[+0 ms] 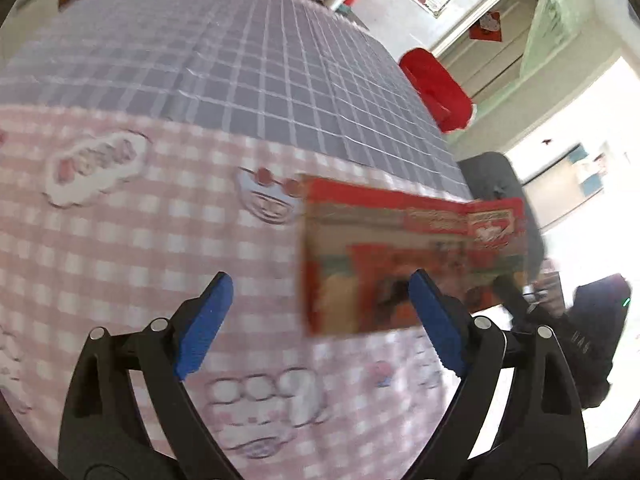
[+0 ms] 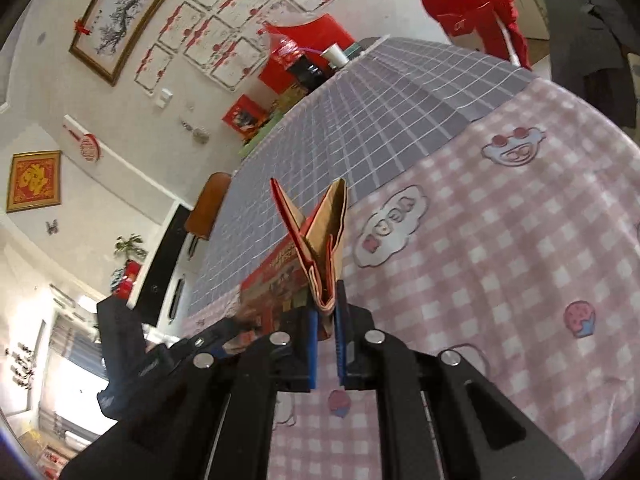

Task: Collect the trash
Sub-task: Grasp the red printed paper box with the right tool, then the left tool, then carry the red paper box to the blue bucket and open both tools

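A flattened red printed carton [image 2: 320, 236] sticks up between the blue pads of my right gripper [image 2: 327, 312], which is shut on its folded edge; two flaps spread in a V above the jaws. The left wrist view shows the same carton [image 1: 400, 256], blurred, hanging just above the pink checked cloth. My left gripper [image 1: 320, 276] stands wide open beside it. The carton's left edge lies in front of that gripper's right finger [image 1: 436, 320], and neither pad presses on the carton.
The table carries a pink checked cloth [image 1: 120, 240] near me and a grey-blue grid cloth [image 1: 240, 72] beyond. A white paper cup [image 2: 335, 56] and red bags stand at the far end. A red-covered chair [image 1: 436, 84] and a dark jacket [image 2: 592, 40] flank the table's edge.
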Action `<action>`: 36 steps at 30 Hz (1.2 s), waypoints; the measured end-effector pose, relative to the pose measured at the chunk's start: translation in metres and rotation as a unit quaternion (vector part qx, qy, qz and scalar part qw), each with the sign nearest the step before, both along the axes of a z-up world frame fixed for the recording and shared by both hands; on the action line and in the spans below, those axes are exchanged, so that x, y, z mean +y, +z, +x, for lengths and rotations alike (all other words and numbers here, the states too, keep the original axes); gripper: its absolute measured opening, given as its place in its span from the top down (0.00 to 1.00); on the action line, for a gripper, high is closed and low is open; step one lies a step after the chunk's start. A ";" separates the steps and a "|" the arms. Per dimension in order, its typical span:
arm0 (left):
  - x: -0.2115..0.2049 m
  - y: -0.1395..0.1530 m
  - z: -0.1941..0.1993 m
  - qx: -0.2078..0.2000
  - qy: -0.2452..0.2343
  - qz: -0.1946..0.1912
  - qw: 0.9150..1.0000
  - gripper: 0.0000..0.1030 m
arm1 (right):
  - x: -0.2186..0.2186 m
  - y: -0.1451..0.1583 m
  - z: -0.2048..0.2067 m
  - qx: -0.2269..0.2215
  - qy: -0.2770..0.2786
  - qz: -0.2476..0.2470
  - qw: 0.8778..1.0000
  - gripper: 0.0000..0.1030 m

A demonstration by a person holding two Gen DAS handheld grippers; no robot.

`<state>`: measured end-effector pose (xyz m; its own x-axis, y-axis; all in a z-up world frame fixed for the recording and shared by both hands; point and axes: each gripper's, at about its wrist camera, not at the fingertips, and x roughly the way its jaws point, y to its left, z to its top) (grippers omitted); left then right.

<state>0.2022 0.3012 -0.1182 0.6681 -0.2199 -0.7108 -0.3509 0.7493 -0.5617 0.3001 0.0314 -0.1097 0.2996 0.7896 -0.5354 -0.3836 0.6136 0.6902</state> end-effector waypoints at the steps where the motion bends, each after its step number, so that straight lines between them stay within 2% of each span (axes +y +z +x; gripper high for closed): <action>1: 0.001 -0.003 0.004 0.003 0.004 -0.014 1.000 0.14 | 0.001 -0.001 -0.001 0.003 0.001 0.001 1.000 0.93; 2: 0.000 -0.005 0.008 0.007 0.006 -0.026 1.000 0.16 | 0.002 -0.003 -0.001 0.006 0.003 0.001 1.000 0.93; 3: -0.002 -0.006 0.012 0.006 -0.003 -0.026 1.000 0.24 | 0.002 -0.006 -0.001 0.009 0.003 0.001 1.000 0.93; 4: -0.005 -0.005 0.014 0.004 -0.009 -0.007 1.000 0.47 | 0.003 -0.008 -0.001 0.015 0.004 0.003 1.000 0.92; 5: -0.007 -0.002 0.014 0.003 0.000 0.026 1.000 0.62 | 0.002 -0.010 -0.001 0.017 -0.006 -0.003 1.000 0.92; 8: -0.006 0.005 0.013 -0.012 0.006 0.048 0.999 0.75 | 0.002 -0.019 0.000 0.027 -0.012 -0.015 0.999 0.92; 12: -0.006 0.017 0.010 -0.031 0.000 0.083 0.996 0.80 | -0.001 -0.029 -0.001 0.046 -0.009 0.003 0.999 0.92; 17: -0.022 0.035 0.009 -0.045 -0.010 0.121 0.992 0.80 | -0.003 -0.018 -0.014 0.011 -0.015 -0.017 1.000 0.92; 21: -0.042 0.047 0.016 -0.058 -0.028 0.131 0.989 0.80 | -0.023 -0.010 -0.017 -0.003 -0.031 -0.016 0.999 0.92; 24: -0.068 0.053 0.025 -0.073 -0.054 0.141 0.986 0.80 | -0.051 -0.003 -0.021 -0.017 -0.056 -0.020 0.998 0.92; 29: -0.116 0.053 0.046 -0.079 -0.108 0.134 0.982 0.80 | -0.111 -0.003 -0.026 -0.012 -0.108 -0.011 0.994 0.92; 36: -0.220 0.053 0.076 -0.094 -0.206 0.137 0.965 0.80 | -0.213 -0.002 -0.046 -0.022 -0.201 -0.026 0.979 0.92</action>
<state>0.2778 0.0816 -0.0651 0.6867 -0.3149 -0.6552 0.0958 0.9326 -0.3479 0.2545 -0.1820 -0.1114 0.6042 0.5748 -0.5518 -0.1324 0.7553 0.6418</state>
